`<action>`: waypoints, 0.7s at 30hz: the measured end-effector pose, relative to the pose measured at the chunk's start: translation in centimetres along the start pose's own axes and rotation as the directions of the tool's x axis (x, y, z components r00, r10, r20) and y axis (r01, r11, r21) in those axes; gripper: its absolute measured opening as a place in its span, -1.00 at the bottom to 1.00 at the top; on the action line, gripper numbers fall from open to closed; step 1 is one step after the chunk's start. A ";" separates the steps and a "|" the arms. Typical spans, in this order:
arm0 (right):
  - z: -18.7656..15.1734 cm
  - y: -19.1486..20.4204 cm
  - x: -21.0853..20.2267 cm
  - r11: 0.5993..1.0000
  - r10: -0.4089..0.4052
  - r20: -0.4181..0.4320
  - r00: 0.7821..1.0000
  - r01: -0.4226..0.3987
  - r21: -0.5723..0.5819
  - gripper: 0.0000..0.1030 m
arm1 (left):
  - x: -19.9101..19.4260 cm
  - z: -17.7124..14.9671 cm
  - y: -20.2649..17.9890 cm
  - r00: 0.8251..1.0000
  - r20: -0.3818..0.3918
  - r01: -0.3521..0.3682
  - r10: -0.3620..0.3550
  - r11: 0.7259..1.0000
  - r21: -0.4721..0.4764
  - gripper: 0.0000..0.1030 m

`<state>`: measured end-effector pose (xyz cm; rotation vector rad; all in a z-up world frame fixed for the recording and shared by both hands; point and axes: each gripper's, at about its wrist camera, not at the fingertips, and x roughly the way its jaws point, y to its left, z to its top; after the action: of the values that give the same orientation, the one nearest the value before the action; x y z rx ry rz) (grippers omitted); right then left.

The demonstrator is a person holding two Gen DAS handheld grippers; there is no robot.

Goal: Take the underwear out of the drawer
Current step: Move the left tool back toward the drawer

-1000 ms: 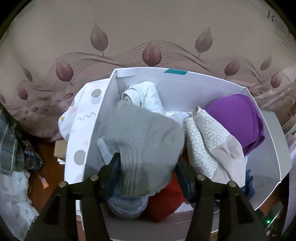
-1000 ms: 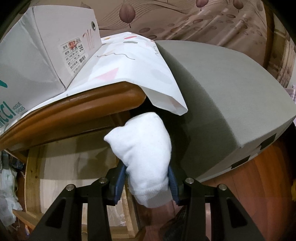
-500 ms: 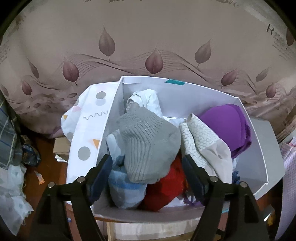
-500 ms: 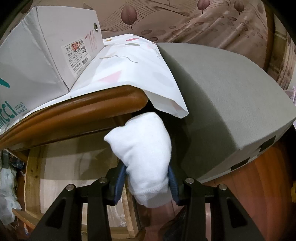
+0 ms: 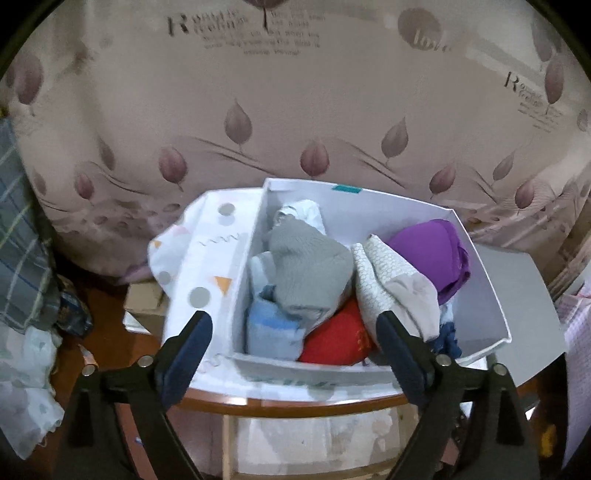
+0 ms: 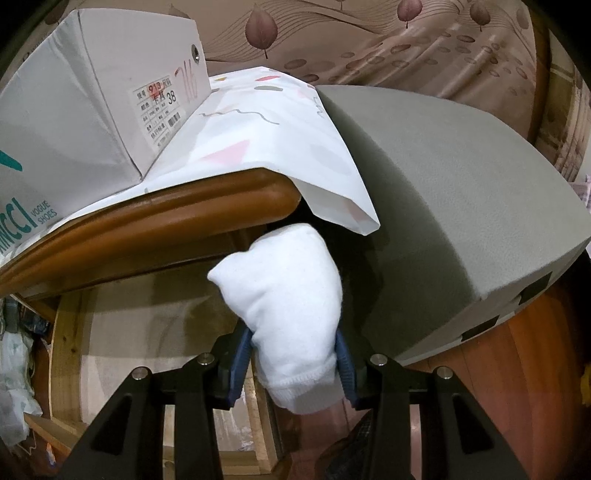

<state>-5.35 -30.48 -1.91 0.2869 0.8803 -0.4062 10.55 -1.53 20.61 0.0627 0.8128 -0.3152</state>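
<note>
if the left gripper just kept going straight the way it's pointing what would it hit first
Most likely the pile in the white cardboard box: the open left gripper frames the red folded garment and the grey knitted piece above it. Depth is uncertain; the box's near wall could come first.

White box of bundled garments lies ahead of the open left tongs; right tongs clamp a white bundle.

The blurred curtain lettering is unreadable. Box lettering is cut off at left. Lower garments under the grey knit are mostly hidden.
</note>
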 end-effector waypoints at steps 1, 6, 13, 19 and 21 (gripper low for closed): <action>0.0 0.0 0.0 1.000 -0.002 0.003 1.000 0.002 -0.001 -0.20 | -0.7 -0.8 0.2 1.000 0.023 -0.021 0.021 1.000 0.004 0.78; -0.1 0.2 -0.1 1.000 -0.004 0.009 1.000 0.004 -0.010 -0.20 | -2.6 -4.1 1.3 0.983 0.108 -0.148 0.146 0.989 0.016 0.84; -0.2 0.4 -0.1 0.999 -0.006 0.024 1.000 0.007 -0.034 -0.20 | -2.3 -9.2 3.3 0.950 0.132 -0.281 0.283 0.959 -0.034 0.87; -0.4 0.9 -0.1 0.999 0.017 0.030 0.999 -0.016 -0.041 -0.20 | -0.2 -12.6 4.0 0.938 0.113 -0.321 0.329 0.944 -0.081 0.87; -0.5 1.3 -0.2 0.998 -0.002 0.043 0.999 0.004 -0.056 -0.20 | 0.6 -13.6 3.8 0.933 0.119 -0.332 0.340 0.940 -0.077 0.87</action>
<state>-5.19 -29.13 -1.93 0.2242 0.8487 -0.3886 2.55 4.35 10.59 0.1265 0.6656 0.0282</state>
